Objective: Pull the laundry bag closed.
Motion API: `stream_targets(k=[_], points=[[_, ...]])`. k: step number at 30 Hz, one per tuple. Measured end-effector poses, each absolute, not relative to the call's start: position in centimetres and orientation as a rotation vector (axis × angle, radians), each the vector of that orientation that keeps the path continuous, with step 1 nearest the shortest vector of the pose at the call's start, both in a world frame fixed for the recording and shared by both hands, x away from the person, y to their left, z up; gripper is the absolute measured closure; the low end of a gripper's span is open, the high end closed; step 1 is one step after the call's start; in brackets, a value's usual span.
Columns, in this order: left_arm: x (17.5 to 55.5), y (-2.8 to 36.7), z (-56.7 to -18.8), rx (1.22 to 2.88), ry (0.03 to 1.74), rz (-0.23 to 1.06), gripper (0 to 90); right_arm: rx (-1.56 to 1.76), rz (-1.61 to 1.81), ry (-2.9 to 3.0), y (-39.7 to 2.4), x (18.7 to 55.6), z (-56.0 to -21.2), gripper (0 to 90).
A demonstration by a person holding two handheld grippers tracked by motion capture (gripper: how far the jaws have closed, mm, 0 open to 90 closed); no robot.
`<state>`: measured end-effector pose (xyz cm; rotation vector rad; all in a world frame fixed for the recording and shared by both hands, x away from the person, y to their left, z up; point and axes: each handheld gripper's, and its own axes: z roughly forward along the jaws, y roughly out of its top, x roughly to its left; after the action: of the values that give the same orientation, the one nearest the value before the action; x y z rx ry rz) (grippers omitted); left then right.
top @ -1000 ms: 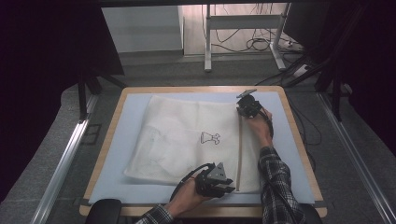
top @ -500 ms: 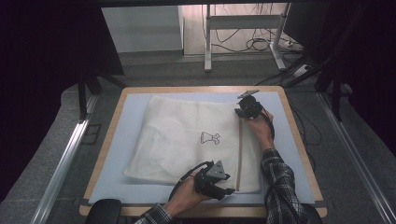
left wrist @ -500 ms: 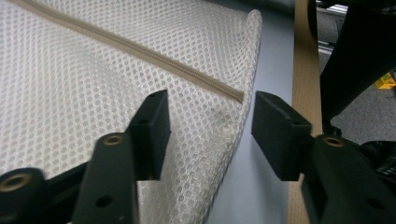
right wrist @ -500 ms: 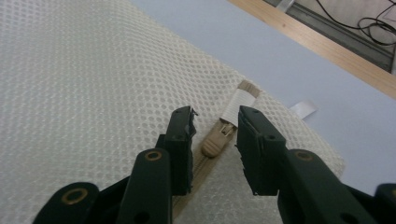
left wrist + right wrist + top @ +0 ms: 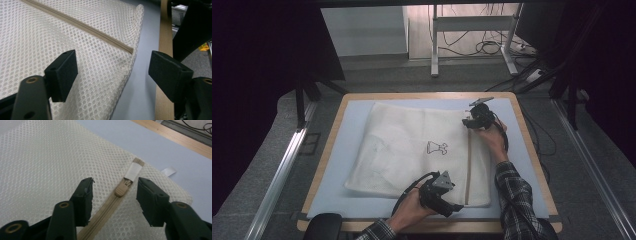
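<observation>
Mesh bag (image 5: 412, 150) lies flat on the blue mat (image 5: 357, 112) of the tabletop (image 5: 532, 145), zip (image 5: 468, 165) running along its right side from the near edge to the far edge.

Left tool (image 5: 439, 192) sits at the bag's near right corner, by the zip's near end. Its jaws have just been opening and now stand wide; in the left gripper view the corner of the bag (image 5: 87, 75) lies under and between them, pads not pressing it. Likely this hand was there to anchor the bag against a pull along the zip.

Right tool (image 5: 479, 117) is at the far end of the zip. Jaws have just been opening, now about half apart, straddling the slider (image 5: 121, 190) with no contact; the slider sits just short of the white tab (image 5: 132, 172) at the zip's end. Judged: zip is run fully to this end, both tools letting go.

Edges and room:
- Bag's right edge has a bare strip of mat beside it, then the wooden rim (image 5: 539, 170).
- Left tool is close to the near rim; little room to back out, so lift off upward.
- Wide bare mat left of the bag.
- Small white label (image 5: 168, 171) pokes from the far seam, clear of the right tool.
</observation>
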<state>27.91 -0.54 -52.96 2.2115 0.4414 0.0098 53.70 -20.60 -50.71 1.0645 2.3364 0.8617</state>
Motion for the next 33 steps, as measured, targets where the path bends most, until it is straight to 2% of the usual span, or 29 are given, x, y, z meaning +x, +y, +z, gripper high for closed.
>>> stream_targets(k=[14, 21, 33], points=[[27.4, 0.0, -52.8, 2.219, 0.406, -0.003, 8.0, 1.069, 0.92, 2.349, -20.3, 52.8, -50.0, 24.0], [27.3, 0.5, -52.7, 2.22, 0.408, 0.023, 5.4, 1.084, 0.953, 2.39, -20.4, 52.6, -49.9, 12.8], [27.1, 1.0, -52.6, 2.235, 0.406, 0.051, 5.0, 1.054, 1.025, 2.419, -20.3, 51.3, -48.8, 8.2]])
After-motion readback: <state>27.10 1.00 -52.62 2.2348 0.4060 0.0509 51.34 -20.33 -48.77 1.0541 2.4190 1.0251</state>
